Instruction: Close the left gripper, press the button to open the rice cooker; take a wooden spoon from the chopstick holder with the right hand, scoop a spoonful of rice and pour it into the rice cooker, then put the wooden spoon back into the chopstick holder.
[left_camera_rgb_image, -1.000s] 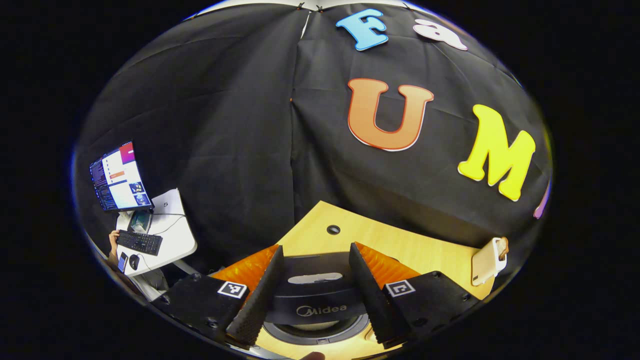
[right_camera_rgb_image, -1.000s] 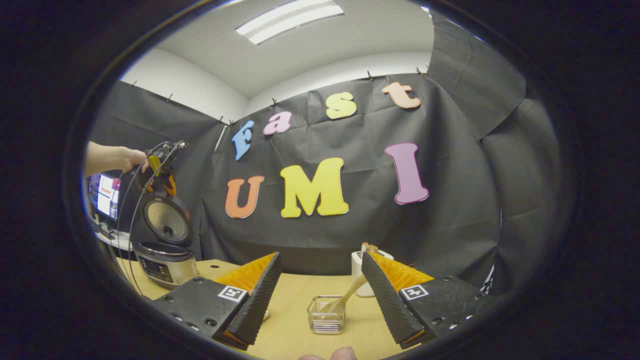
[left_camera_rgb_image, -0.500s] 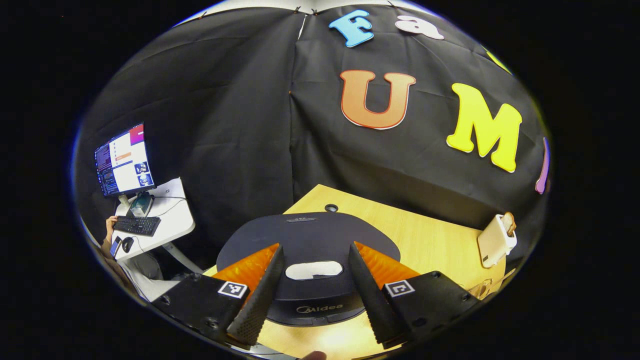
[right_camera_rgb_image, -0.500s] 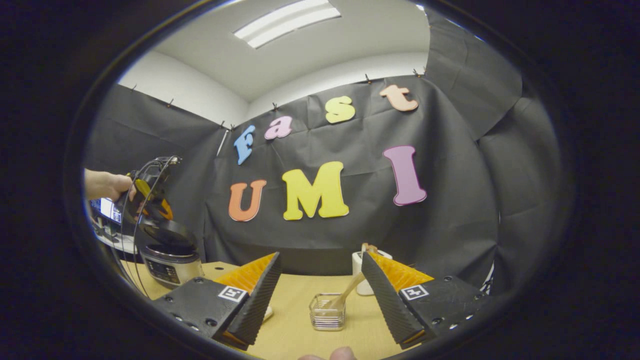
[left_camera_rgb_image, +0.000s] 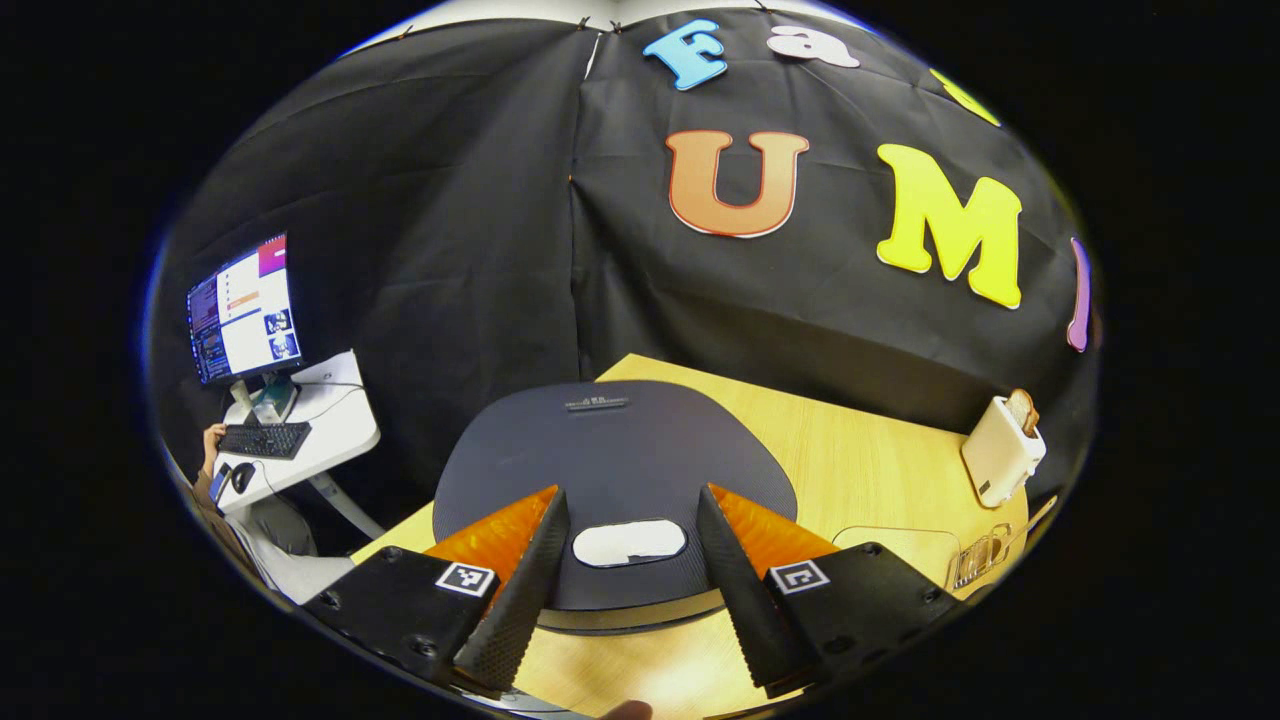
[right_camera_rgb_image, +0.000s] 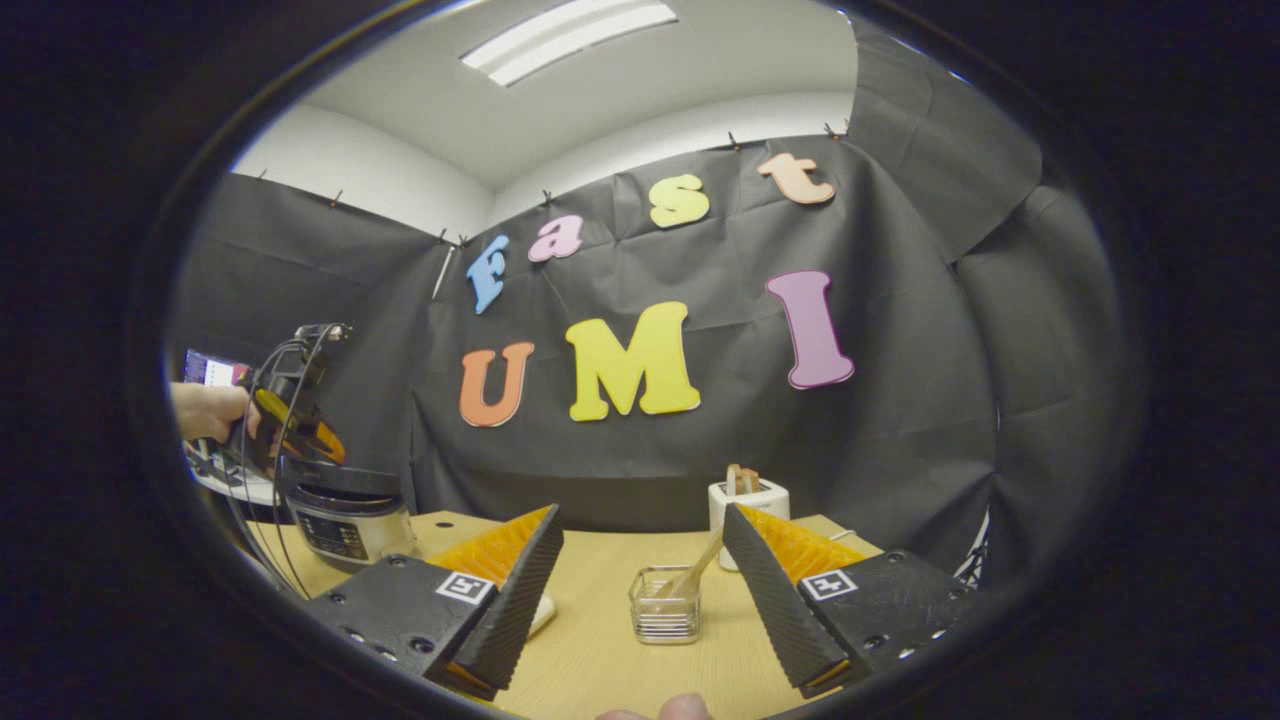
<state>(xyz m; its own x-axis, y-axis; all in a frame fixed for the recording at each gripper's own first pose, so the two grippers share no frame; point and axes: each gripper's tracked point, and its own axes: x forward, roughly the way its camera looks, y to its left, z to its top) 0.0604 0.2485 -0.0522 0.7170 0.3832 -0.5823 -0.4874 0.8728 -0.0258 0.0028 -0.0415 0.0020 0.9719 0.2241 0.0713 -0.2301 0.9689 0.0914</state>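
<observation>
The rice cooker (left_camera_rgb_image: 615, 450) sits under my left gripper (left_camera_rgb_image: 630, 495) with its dark lid down flat. That gripper is open; its fingers straddle the white oval button (left_camera_rgb_image: 629, 542) on the lid's front. In the right gripper view the cooker (right_camera_rgb_image: 345, 510) stands at the far left of the wooden table (right_camera_rgb_image: 600, 650), with a hand (right_camera_rgb_image: 205, 410) holding the left gripper (right_camera_rgb_image: 320, 445) just over it. My right gripper (right_camera_rgb_image: 641, 512) is open and holds nothing. Beyond it stands the clear chopstick holder (right_camera_rgb_image: 665, 610), the wooden spoon (right_camera_rgb_image: 700, 568) leaning in it.
A white toaster (right_camera_rgb_image: 748, 497) with bread stands behind the holder, near the back wall. A pale object (right_camera_rgb_image: 541, 615) lies partly hidden behind a finger of my right gripper. Off the table's left side is a desk with a monitor (left_camera_rgb_image: 240, 320) and keyboard.
The cooker's lid has swung down from upright to closed, with the left gripper following it down. The right gripper stayed almost still and open.
</observation>
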